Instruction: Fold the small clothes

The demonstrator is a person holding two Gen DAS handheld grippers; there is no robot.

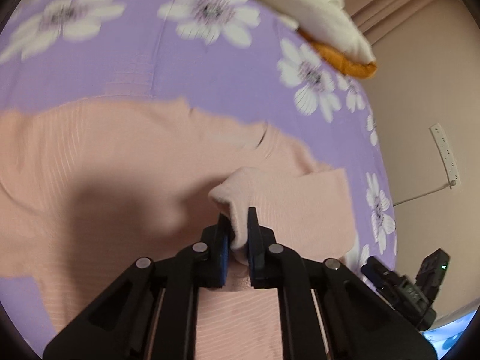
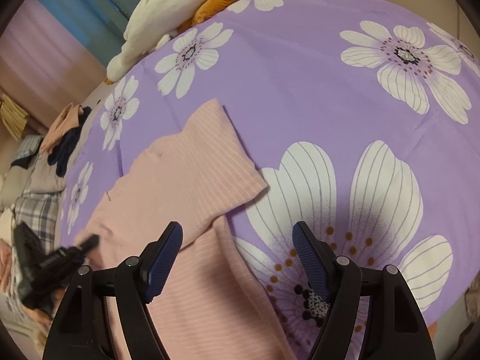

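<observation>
One pale pink ribbed knit garment (image 2: 180, 186), spread flat on a purple bedsheet (image 2: 300, 90) printed with large white flowers. In the right wrist view, lying on the left half of the sheet, long axis running from the lower centre up and leftward, one rectangular sleeve (image 2: 210, 156) angled toward the upper centre, its cuff end pointing away from the camera. At far left of that view, off the bed edge: a heap of other clothes (image 2: 63, 132), pink, navy and plaid, count unclear. At top left, one cream-white plush toy with orange parts (image 2: 168, 15) resting on the far edge of the bed. Two black two-finger grippers with blue ribbed pads in play. Left gripper (image 1: 238, 234), seen in its own camera, pinched nearly closed on a bunched fold of the pink garment, fabric pressed between the pads and lifted into a small hump above the flat cloth; also visible as a blurred dark shape at the lower left of the right wrist view. Right gripper (image 2: 237, 258) spread wide, nothing between its pads, poised over the garment's right edge, left finger (image 2: 165, 258) above pink fabric, right finger (image 2: 312, 264) above a flower on the bare sheet. In the left wrist view, at far right against the wall, one white power strip (image 1: 445, 156) with its cord.
</observation>
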